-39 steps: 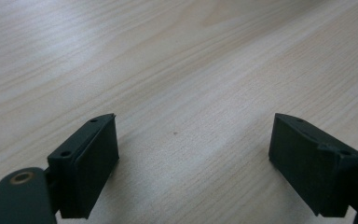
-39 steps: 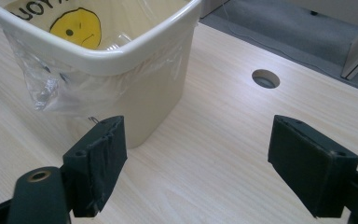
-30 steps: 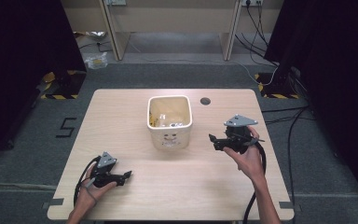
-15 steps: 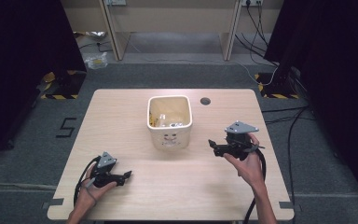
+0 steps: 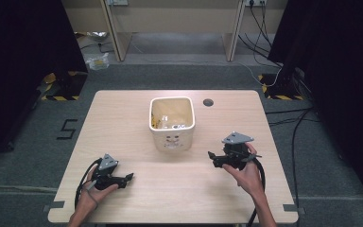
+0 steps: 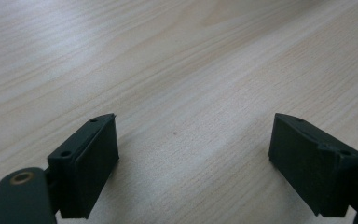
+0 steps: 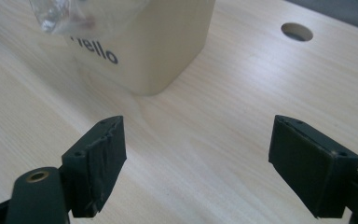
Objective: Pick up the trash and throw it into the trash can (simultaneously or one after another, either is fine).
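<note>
Cream square plastic bin (image 5: 172,124) printed "hello" sits mid-table (image 5: 123,118); right tool (image 5: 211,157), released, hovers just right of it; left tool (image 5: 128,177), released, lies nearer the person, left of it.

On the table (image 5: 123,123) the bin (image 5: 172,141) stands at the middle, toward the far side, with small things lying in it that I cannot make out. The hole (image 5: 208,102) sits behind the bin and to its right, near the far edge. My left gripper (image 5: 128,178) lies near the front left corner, well apart from the bin. My right gripper (image 5: 211,156) is to the bin's right and nearer me, with bare table between its jaws and the bin ahead.
</note>
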`<action>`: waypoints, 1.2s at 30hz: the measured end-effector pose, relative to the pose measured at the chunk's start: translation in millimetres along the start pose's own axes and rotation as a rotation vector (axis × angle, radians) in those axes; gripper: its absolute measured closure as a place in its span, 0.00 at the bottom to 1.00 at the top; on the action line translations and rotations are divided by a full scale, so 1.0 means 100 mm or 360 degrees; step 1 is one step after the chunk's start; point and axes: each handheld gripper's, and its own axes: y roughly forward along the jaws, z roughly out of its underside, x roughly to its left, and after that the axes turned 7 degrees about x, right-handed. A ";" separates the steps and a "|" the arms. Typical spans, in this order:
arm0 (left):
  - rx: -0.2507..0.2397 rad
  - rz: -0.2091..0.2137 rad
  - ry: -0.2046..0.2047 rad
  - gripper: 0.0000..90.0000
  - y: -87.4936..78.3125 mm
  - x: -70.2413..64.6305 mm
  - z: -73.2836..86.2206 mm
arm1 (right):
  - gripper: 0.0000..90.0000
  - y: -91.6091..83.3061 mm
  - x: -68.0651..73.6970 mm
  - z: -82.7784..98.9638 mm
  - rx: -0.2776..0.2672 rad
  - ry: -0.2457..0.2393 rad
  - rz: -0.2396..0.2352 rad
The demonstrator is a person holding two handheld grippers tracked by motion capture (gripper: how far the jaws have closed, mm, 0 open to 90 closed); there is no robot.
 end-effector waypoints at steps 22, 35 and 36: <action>0.0000 0.0000 0.0000 0.16 0.00 0.00 0.00 | 0.21 0.15 0.09 0.25 0.0089 0.0028 -0.0035; 0.0000 0.0000 0.0000 0.16 0.00 0.00 0.00 | 0.21 0.29 0.22 0.38 0.0178 0.0009 -0.0055; 0.0000 0.0000 0.0000 0.16 0.00 0.00 0.00 | 0.21 0.30 0.23 0.39 0.0183 0.0008 -0.0054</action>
